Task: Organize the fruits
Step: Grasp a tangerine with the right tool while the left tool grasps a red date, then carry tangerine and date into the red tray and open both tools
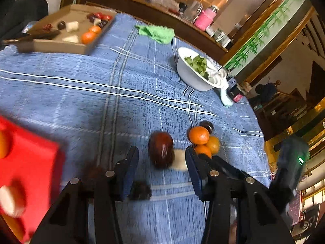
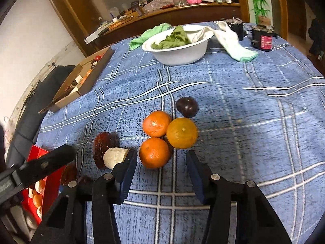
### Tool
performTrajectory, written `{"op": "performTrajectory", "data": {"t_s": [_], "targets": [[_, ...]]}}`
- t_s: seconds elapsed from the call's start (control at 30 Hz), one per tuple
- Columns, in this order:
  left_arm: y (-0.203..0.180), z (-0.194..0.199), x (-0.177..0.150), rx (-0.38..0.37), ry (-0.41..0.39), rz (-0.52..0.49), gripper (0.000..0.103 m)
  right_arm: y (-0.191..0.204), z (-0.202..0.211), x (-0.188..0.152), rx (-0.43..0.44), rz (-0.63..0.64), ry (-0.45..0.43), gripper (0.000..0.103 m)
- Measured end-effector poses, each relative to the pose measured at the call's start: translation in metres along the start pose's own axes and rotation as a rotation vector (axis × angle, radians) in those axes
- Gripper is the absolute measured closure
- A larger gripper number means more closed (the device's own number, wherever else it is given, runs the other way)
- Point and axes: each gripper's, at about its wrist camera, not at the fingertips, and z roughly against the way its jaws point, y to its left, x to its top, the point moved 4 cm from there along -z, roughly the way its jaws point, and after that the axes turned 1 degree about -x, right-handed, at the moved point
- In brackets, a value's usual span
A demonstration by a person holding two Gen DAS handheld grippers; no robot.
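Observation:
My left gripper (image 1: pixel 161 154) is open, and a dark red oval fruit (image 1: pixel 161 150) lies between its fingertips with a gap on each side. A white piece (image 1: pixel 179 160) rests against that fruit. Three oranges (image 1: pixel 200 135) and a dark plum (image 1: pixel 207 126) are clustered just to the right. My right gripper (image 2: pixel 161 152) is open too. The nearest orange (image 2: pixel 154 152) lies between its fingertips, close to the left pad and clear of the right one. Two more oranges (image 2: pixel 182 133) and the plum (image 2: pixel 186 107) lie beyond. The dark red fruit (image 2: pixel 102 144) and white piece (image 2: pixel 114 157) lie left of it.
A red box (image 1: pixel 34 158) holding fruit stands at the near left. A cardboard tray (image 1: pixel 61 46) with mixed fruit sits far left. A white bowl (image 2: pixel 178 55) of green cloth, a green towel (image 1: pixel 156 33) and a dark jar (image 2: pixel 263 39) stand at the back. Small dark fruits (image 2: pixel 69 174) lie by the red box.

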Motion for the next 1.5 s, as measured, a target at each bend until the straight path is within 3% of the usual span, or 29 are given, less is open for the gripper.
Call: {"op": "performTrajectory", "data": {"t_s": [0.13,0.27,0.33,0.4,0.47,0.63,0.83,1.1,1.33,1.5], "targets": [[0.006,-0.032,0.006,0.029,0.047,0.017,0.057,0.003,-0.005,0.002,-0.010,0.024,-0.009,0.049],[-0.001,-0.040,0.007,0.071,0.030,-0.034,0.058,0.006,-0.007,0.002,-0.038,0.066,-0.026,0.049],[-0.005,-0.043,0.005,0.098,0.021,-0.065,0.069,0.010,-0.008,0.000,-0.065,0.096,-0.036,0.050],[-0.011,-0.043,0.002,0.129,-0.009,-0.114,0.071,0.014,-0.009,-0.001,-0.088,0.120,-0.043,0.063],[-0.009,-0.041,0.002,0.127,-0.021,-0.114,0.071,0.014,-0.010,-0.002,-0.077,0.124,-0.042,0.068],[-0.007,-0.031,-0.001,0.126,-0.035,-0.109,0.072,0.011,-0.007,-0.003,-0.053,0.105,-0.041,0.069],[-0.010,0.006,-0.011,0.121,-0.087,-0.117,0.072,0.012,-0.003,-0.007,-0.046,0.093,-0.043,0.070],[-0.004,0.084,-0.028,0.115,-0.186,-0.138,0.072,0.021,0.027,-0.015,-0.003,0.083,-0.067,0.069],[0.032,0.136,-0.047,0.119,-0.253,-0.063,0.071,0.049,0.063,-0.031,0.061,0.108,-0.092,0.069],[0.085,0.173,-0.062,0.166,-0.312,0.053,0.071,0.087,0.081,-0.044,0.107,0.175,-0.096,0.069]]}}
